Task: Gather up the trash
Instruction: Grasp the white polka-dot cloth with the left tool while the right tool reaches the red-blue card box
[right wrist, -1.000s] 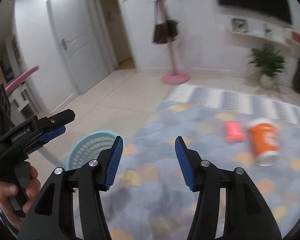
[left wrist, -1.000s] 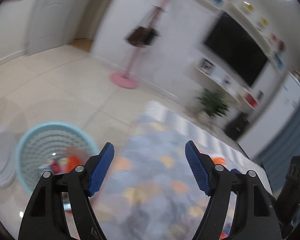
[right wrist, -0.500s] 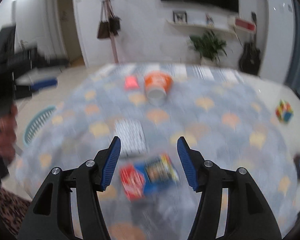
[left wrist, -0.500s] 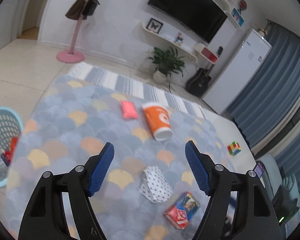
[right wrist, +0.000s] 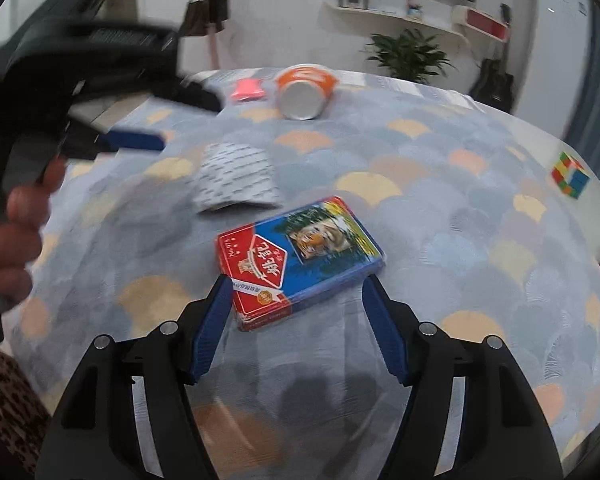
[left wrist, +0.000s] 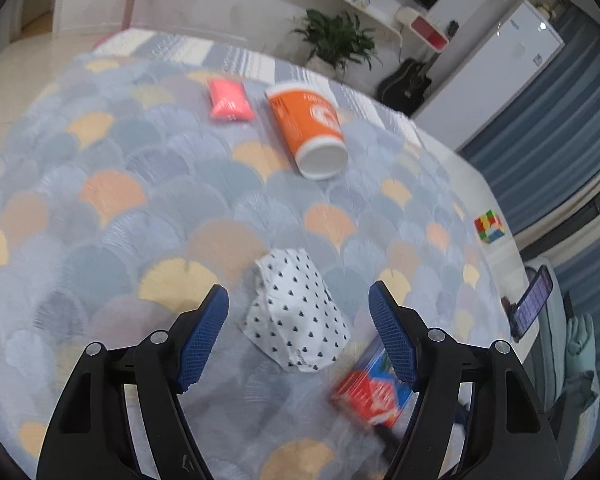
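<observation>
Trash lies on a patterned rug point(left wrist: 120, 184). A white dotted paper wrapper point(left wrist: 296, 312) sits between the fingers of my open left gripper point(left wrist: 298, 320). A red and blue card box point(right wrist: 296, 256) lies just ahead of my open right gripper point(right wrist: 296, 308); it also shows in the left wrist view point(left wrist: 370, 394). An orange cup point(left wrist: 308, 128) lies on its side farther back, with a pink packet point(left wrist: 228, 100) beside it. In the right wrist view the wrapper point(right wrist: 236, 180), the cup point(right wrist: 306, 84) and the packet point(right wrist: 248, 89) lie beyond the box.
A Rubik's cube point(left wrist: 489, 226) sits on the floor at the rug's right edge. A potted plant point(left wrist: 334, 38), a guitar point(left wrist: 406, 82) and wall shelves stand at the back. A phone point(left wrist: 534, 302) is at far right. My left gripper's body point(right wrist: 80, 60) crosses the right wrist view.
Both grippers swung from the blue basket toward the rug's trash and dropped lower. The wrapper now lies between the left fingers; the card box is just before the right fingers.
</observation>
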Available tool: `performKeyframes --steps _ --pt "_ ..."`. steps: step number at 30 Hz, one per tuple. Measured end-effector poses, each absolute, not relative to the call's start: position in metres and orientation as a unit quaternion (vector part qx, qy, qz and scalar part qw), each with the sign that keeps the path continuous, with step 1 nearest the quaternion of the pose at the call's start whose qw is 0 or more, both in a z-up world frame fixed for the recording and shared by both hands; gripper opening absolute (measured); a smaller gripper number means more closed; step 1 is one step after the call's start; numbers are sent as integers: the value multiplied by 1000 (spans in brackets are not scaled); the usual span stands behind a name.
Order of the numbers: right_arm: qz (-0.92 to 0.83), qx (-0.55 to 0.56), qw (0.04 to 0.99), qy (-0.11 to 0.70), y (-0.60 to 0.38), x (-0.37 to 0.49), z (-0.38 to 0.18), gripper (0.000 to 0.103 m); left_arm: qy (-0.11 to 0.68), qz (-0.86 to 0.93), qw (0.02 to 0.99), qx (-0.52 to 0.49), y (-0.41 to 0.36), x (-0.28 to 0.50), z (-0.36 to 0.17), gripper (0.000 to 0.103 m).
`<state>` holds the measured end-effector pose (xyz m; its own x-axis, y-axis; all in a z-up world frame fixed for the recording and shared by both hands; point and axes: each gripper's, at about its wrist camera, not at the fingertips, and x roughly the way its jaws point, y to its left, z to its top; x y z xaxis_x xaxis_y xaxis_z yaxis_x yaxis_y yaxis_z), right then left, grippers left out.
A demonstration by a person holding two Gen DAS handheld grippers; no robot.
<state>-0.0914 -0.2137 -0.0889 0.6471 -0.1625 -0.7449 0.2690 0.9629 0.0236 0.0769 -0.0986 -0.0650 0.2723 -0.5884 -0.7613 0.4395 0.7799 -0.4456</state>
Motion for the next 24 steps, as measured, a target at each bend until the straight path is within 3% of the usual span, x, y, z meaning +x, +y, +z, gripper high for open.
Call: performKeyframes --steps 12,15,16,21,24 --pt "-151 148 890 403 -285 -87 -81 63 528 -297 796 18 -140 64 -93 70" --pt "-102 171 891 408 -276 -92 -80 63 517 -280 806 68 -149 58 -94 61" --pt "-93 172 890 412 -272 -93 -80 63 511 -275 810 86 -151 55 -94 52" --pt "-60 203 874 438 -261 -87 -90 63 501 -286 810 103 -150 53 -91 30" --pt "-40 234 860 452 -262 -77 -98 64 501 -291 811 81 -133 59 -85 24"
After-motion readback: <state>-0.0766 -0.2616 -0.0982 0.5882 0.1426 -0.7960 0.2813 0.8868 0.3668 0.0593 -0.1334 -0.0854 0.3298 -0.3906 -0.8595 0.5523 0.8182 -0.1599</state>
